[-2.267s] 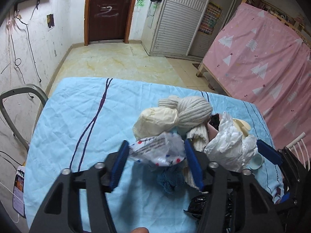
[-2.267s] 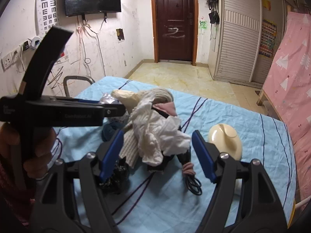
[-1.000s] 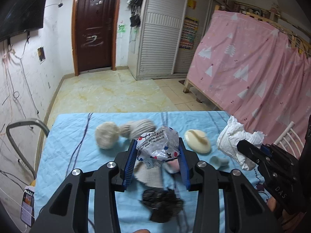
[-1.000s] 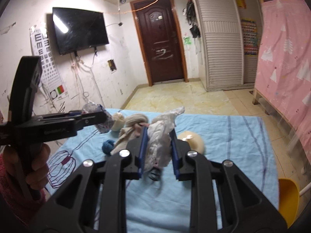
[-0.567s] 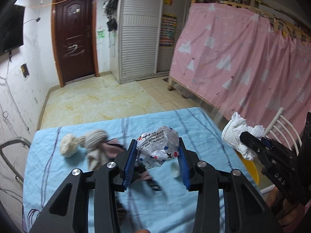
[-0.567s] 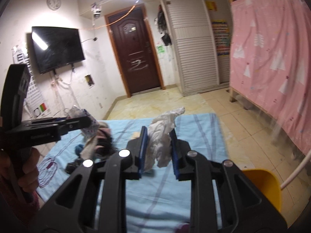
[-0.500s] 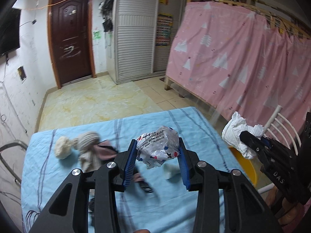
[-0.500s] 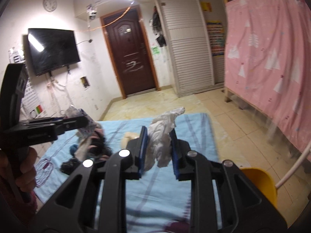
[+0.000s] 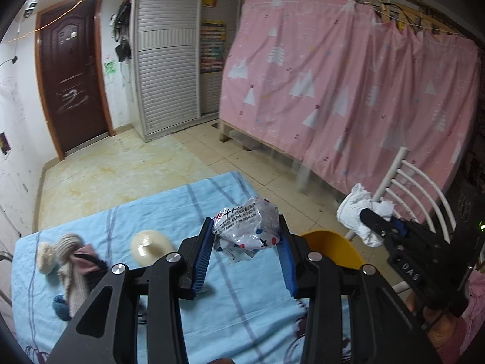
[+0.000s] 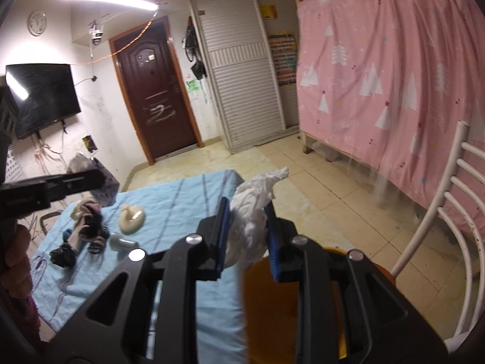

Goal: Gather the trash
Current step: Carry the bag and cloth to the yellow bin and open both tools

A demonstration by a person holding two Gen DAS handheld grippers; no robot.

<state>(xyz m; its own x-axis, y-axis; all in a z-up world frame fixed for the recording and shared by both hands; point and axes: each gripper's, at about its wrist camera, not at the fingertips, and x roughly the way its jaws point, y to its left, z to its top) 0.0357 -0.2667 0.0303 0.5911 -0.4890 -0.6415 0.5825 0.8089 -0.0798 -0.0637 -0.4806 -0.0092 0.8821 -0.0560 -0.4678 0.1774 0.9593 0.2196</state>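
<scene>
My left gripper (image 9: 245, 244) is shut on a crumpled printed plastic wrapper (image 9: 247, 230) and holds it in the air over the right end of the blue table (image 9: 169, 200). My right gripper (image 10: 246, 236) is shut on a crumpled white paper wad (image 10: 253, 209); it also shows in the left wrist view (image 9: 357, 221). A yellow bin (image 10: 272, 306) sits just below the right gripper, off the table's right edge; its rim shows in the left wrist view (image 9: 333, 242).
On the table lie a cream lid (image 9: 150, 245), knitted hats and dark clothes (image 9: 72, 257), and a small white cup (image 10: 122, 242). A white chair (image 10: 448, 212) stands right of the bin. A pink curtain (image 9: 348, 106) hangs behind.
Both grippers closed on their trash, lifted it off the pile and swung right. The yellow bin has come into view under the right gripper.
</scene>
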